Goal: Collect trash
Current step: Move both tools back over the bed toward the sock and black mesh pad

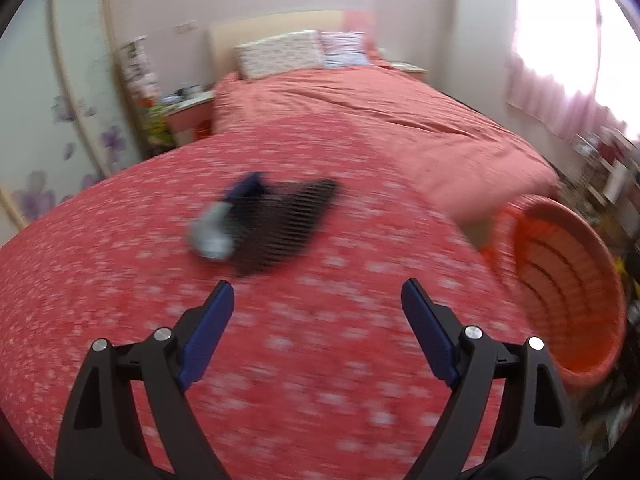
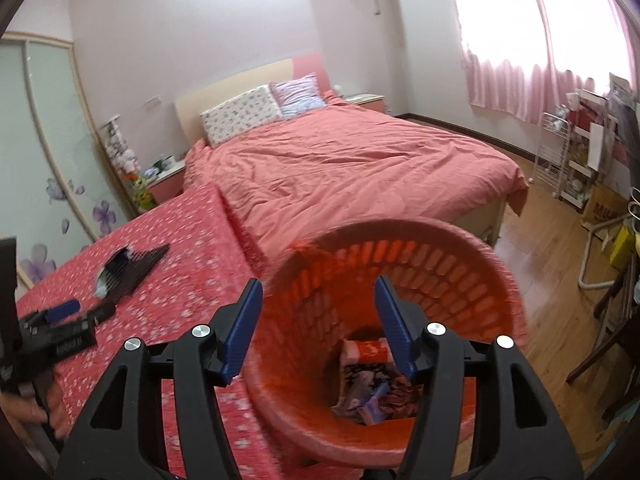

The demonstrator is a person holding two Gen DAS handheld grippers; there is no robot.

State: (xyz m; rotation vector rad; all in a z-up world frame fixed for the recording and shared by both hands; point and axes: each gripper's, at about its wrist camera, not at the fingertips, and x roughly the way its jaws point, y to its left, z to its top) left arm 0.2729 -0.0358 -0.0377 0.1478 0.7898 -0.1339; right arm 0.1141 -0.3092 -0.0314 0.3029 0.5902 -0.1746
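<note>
**Spotter:** Where's the next piece from your side?

**Me:** On the left wrist view, the black mesh netting [image 1: 280, 224] lies on the red flowered tablecloth [image 1: 120, 280], at about eleven o'clock from my left gripper [image 1: 318, 296] and well apart from it. Its long axis runs from seven to two o'clock, with a grey crumpled wad [image 1: 210, 236] at the low end and something blue [image 1: 248, 186] tucked behind (blurred, so I can't name it).

**Spotter:** Jaws?

**Me:** Left stands wide with nothing between its pads. My right gripper [image 2: 318, 316] is roughly half spread, also empty, and hangs over the orange basket [image 2: 496, 280], where wrappers [image 2: 372, 384] lie at the bottom.

**Spotter:** So which arm?

**Me:** Left, I'd say: it's nearer, and the netting sits at ten o'clock, far off, from the right.
</note>
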